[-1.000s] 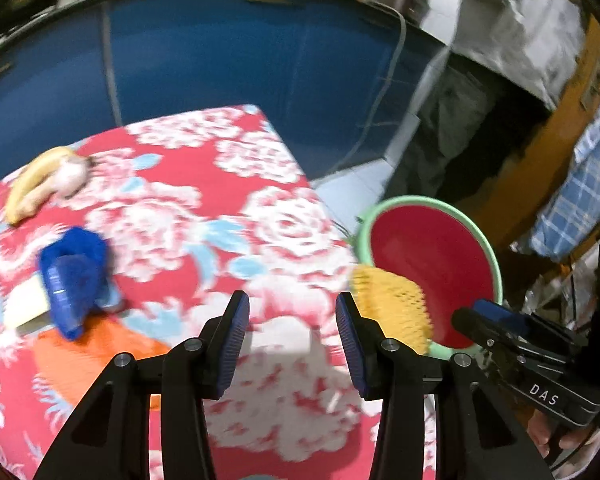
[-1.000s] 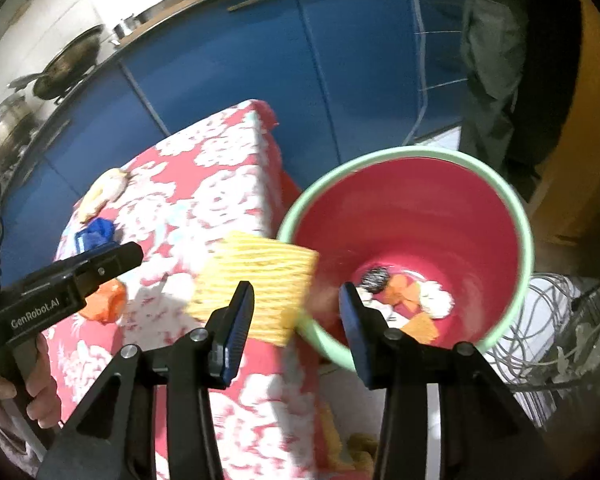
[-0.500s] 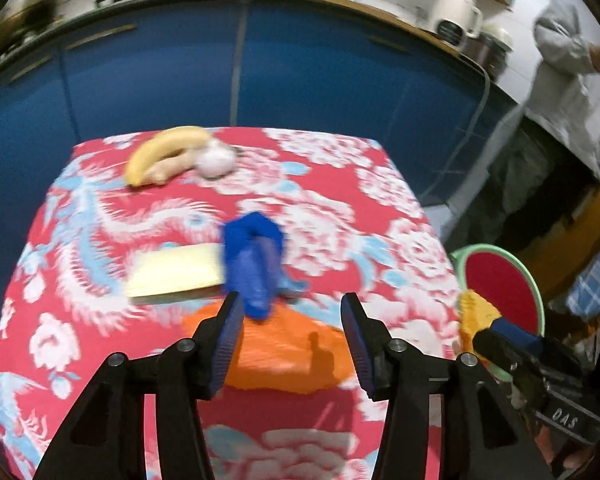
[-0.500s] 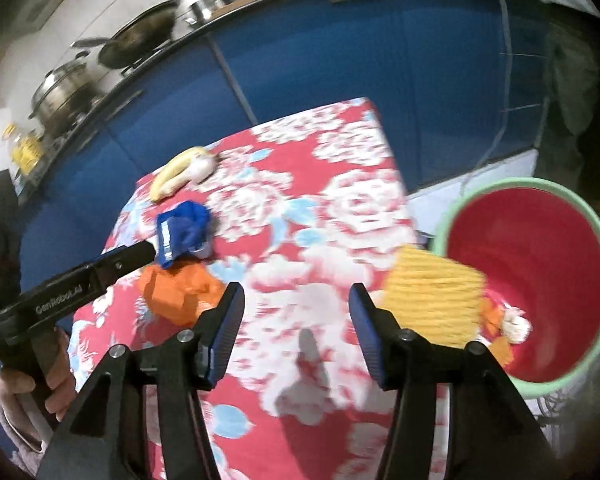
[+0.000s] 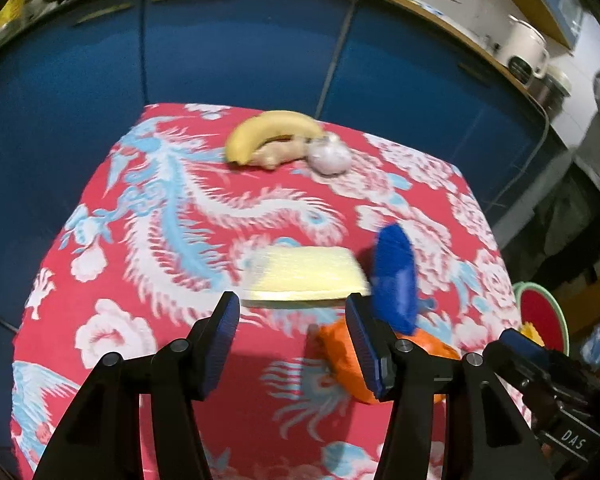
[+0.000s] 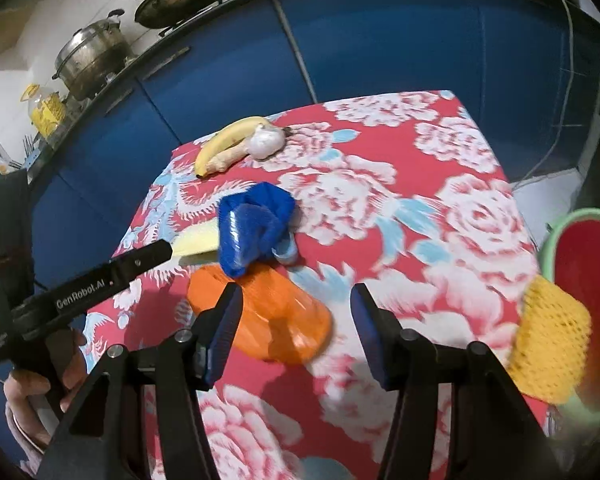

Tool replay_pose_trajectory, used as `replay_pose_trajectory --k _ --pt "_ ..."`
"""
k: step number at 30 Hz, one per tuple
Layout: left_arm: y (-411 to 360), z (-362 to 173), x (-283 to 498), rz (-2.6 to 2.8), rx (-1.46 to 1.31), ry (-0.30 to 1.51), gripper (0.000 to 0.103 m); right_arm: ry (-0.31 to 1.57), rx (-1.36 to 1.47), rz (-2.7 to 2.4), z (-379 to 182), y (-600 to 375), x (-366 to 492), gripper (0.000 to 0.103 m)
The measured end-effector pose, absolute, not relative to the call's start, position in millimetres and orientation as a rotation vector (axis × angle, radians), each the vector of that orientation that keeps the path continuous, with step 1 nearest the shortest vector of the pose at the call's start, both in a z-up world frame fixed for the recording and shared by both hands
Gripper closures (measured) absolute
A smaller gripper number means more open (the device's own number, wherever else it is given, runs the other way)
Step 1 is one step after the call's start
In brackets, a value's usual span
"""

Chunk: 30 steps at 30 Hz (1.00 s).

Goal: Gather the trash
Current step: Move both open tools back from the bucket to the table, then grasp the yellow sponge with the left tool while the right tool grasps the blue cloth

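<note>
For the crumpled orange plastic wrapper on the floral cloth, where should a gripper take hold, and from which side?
Probably from above, on the raised middle fold of the crumpled orange plastic wrapper. It lies low and spread on the red floral tablecloth, with the crumpled blue wrapper against its far edge, so the near side is freer for the open right gripper.

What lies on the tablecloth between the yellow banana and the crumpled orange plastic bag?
In the right wrist view, the crumpled blue plastic wrapper lies between the yellow banana and the crumpled orange plastic bag, overlapping the bag's far edge.
</note>
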State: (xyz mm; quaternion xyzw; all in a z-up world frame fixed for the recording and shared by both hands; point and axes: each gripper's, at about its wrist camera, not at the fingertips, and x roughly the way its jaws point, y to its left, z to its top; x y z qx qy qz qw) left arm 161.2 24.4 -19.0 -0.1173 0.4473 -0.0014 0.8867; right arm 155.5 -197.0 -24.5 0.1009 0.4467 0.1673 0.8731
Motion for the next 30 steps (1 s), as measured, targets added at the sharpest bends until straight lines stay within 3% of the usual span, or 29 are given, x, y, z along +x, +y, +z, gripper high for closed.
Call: replay_pose_trajectory --k 15,21,30 --pt "71 -33 164 0.064 -0.316 0.933 0.047 0.875 0.055 0.344 -13 -111 216 0.041" --pt "70 -34 165 0.048 -0.327 0.933 0.046 0.958 0.014 0.318 -36 -105 243 0.042" --pt "52 -39 176 -0.016 -0.342 0.956 0.046 0.954 0.077 0.267 -44 -150 232 0.076"
